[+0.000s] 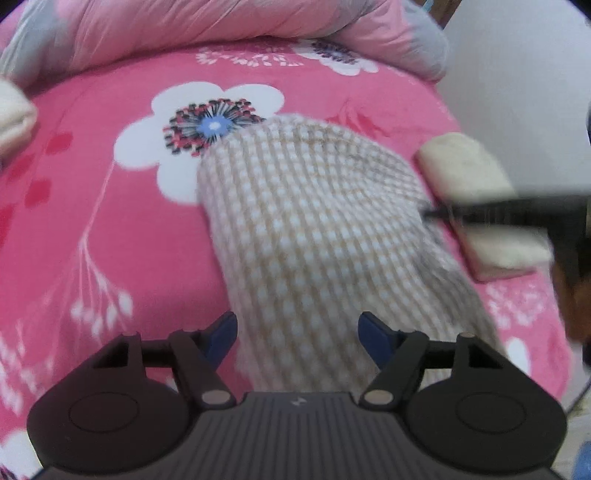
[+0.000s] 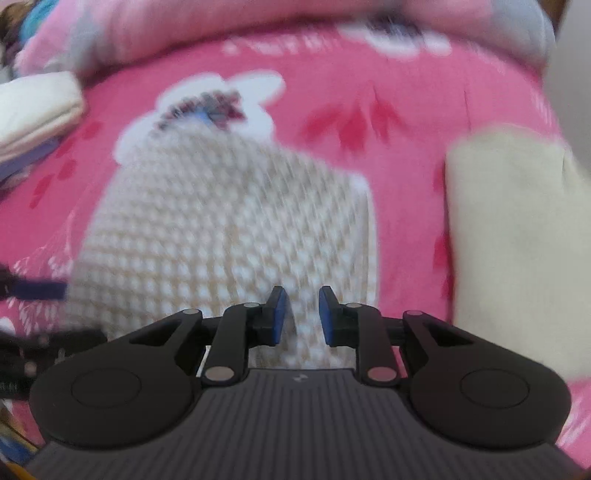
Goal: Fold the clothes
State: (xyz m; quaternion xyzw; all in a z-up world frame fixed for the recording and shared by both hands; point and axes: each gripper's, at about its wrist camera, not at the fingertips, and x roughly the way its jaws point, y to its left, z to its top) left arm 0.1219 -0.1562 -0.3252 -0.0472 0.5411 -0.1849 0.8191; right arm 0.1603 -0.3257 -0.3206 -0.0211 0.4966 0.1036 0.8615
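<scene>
A beige-and-white checked cloth [image 1: 314, 221] lies humped on the pink flowered bedsheet [image 1: 110, 229]. My left gripper [image 1: 297, 332] is open above the cloth's near end, and its blue pads stand wide on either side without pressing the fabric. In the left wrist view my right gripper [image 1: 430, 214] reaches in from the right and pinches the cloth's right edge, which tents up towards it. In the blurred right wrist view the right gripper [image 2: 300, 314] has its pads close together, with the checked cloth [image 2: 221, 229] filling the narrow gap. A finger of the left gripper [image 2: 37, 290] shows at the left edge.
A folded cream cloth [image 1: 480, 206] [image 2: 517, 240] lies just right of the checked one, near the bed's right edge. A folded white stack [image 1: 14, 110] [image 2: 37, 107] sits at the far left. A bunched pink duvet [image 1: 221, 29] runs along the back.
</scene>
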